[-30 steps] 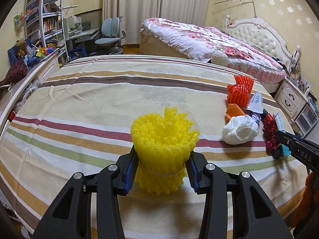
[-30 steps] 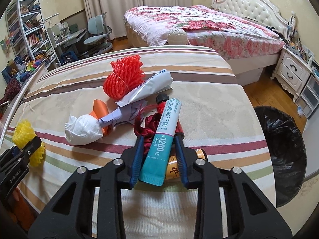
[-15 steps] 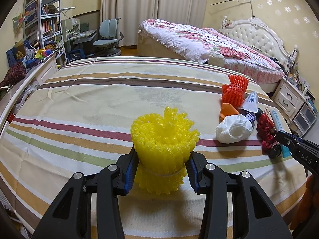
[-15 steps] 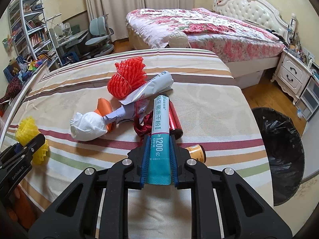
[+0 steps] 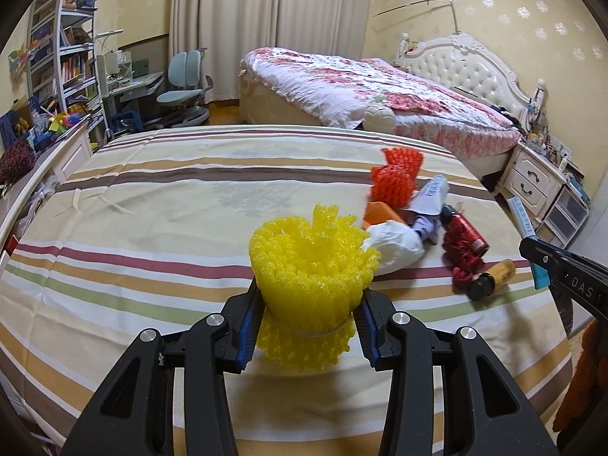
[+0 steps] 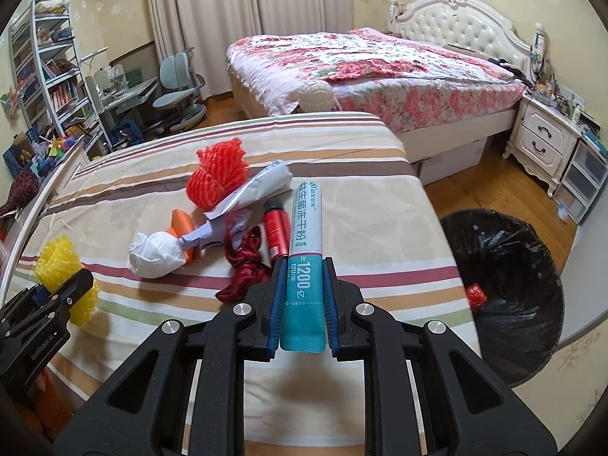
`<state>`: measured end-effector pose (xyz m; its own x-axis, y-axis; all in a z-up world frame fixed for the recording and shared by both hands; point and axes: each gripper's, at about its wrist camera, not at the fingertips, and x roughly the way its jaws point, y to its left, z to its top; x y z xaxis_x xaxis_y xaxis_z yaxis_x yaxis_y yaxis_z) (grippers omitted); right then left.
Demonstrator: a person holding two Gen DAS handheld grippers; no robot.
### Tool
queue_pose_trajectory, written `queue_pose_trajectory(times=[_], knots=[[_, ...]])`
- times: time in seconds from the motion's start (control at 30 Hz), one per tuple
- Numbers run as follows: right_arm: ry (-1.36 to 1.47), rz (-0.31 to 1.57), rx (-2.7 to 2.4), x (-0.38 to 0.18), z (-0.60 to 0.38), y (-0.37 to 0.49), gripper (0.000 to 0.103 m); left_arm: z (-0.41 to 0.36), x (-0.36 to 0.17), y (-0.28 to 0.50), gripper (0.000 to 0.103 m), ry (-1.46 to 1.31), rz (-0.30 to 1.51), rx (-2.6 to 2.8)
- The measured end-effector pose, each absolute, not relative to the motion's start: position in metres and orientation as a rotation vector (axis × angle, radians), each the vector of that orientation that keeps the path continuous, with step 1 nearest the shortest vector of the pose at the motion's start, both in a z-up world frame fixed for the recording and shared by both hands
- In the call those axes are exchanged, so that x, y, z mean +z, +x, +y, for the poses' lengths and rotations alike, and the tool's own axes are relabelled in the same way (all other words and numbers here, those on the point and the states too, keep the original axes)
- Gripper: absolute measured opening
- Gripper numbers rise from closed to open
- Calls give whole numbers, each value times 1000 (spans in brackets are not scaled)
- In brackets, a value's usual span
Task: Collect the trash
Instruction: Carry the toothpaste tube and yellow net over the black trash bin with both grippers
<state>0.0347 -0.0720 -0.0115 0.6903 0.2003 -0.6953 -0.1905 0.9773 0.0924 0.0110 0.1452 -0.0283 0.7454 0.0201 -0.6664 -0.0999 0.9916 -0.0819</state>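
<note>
The left gripper point(image 5: 307, 326) is clenched on a yellow foam net point(image 5: 309, 262), which stands upright between its blue pads just above the striped cloth point(image 5: 133, 250) that covers the desk. The right gripper point(image 6: 303, 304) grasps a teal and white tube point(image 6: 306, 250) by its lower end, the tube pointing away along the fingers and lifted over the cloth.

Just beyond the right gripper, a dark red ribbon point(image 6: 243, 266) lies crumpled on the cloth, touching a red can point(image 6: 275, 231) that lies on its side. In the left wrist view a small brown bottle point(image 5: 494, 277) with a dark cap lies just beside the ribbon. Left of these sits a white crumpled bag point(image 6: 155, 254), against an orange piece point(image 6: 180, 224) and a pale purple wrapper point(image 6: 212, 231). Farther back, a grey pouch point(image 6: 262, 184) leans on an orange foam net point(image 6: 216, 176).

On the floor to the right of the desk stands a bin with a black liner point(image 6: 505, 266), with a small red scrap point(image 6: 477, 294) inside. Behind everything is a bed point(image 6: 361, 64) with a flowered cover.
</note>
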Motion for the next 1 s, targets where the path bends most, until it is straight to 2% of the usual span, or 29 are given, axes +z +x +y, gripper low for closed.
queue_pose_trajectory(times=[0.6, 1.0], knots=[[100, 748, 28, -13, -179, 37, 18, 21, -6, 28, 43, 9, 664, -176], [153, 763, -70, -32, -244, 47, 18, -71, -16, 55, 43, 111, 672, -312]])
